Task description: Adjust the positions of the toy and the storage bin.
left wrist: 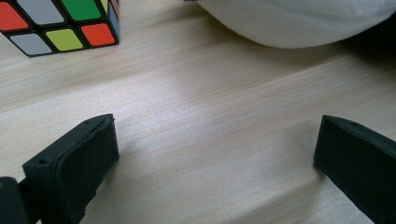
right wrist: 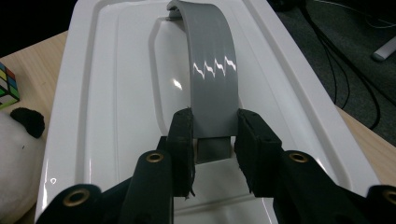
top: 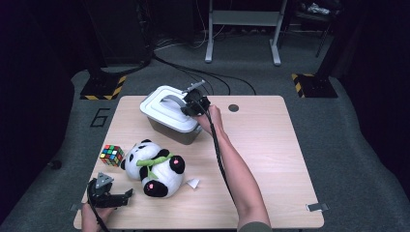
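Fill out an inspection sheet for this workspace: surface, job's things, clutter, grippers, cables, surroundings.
Surface: wooden table, bare at the right half.
Job's things: grey box with white lid; grey handle arches over the lid.
Clutter: panda toy and puzzle cube at front left; small white scrap beside the panda.
Grippers: right gripper shut on the handle's near end; left gripper open over bare wood, holding nothing.
Cables: black cable runs along the right forearm; more cables lie on the floor behind.
Surroundings: grey carpet, dark room, striped stand feet.

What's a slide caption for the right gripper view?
Right gripper shut on the grey handle of the white bin lid.
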{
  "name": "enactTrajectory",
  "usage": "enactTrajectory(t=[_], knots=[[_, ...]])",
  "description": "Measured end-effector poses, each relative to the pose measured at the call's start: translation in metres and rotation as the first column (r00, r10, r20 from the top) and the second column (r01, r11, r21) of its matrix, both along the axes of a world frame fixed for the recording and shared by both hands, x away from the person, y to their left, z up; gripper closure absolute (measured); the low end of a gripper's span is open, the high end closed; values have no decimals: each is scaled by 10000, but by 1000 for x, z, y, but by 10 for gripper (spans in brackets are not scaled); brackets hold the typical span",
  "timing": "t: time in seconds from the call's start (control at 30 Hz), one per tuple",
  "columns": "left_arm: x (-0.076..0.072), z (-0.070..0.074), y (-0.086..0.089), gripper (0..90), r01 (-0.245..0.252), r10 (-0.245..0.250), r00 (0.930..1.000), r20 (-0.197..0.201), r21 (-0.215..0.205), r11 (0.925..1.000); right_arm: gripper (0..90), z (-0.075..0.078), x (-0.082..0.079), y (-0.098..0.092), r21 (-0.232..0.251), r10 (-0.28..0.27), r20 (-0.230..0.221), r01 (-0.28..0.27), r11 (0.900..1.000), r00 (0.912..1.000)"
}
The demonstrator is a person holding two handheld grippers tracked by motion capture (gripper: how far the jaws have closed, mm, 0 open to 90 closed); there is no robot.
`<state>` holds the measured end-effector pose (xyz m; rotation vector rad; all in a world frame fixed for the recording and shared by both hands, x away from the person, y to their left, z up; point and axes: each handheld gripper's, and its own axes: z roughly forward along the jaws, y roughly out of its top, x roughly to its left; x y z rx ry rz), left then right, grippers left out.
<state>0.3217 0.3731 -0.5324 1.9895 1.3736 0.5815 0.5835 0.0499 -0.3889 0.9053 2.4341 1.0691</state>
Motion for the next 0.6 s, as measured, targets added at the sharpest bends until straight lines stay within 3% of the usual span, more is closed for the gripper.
enactTrajectory(t=[0.6], knots=[[0,0,-1,0,-76,77,10000,44,-87,9999,673,0,-14,-21,-53,-259,-5,259,9997,9997]])
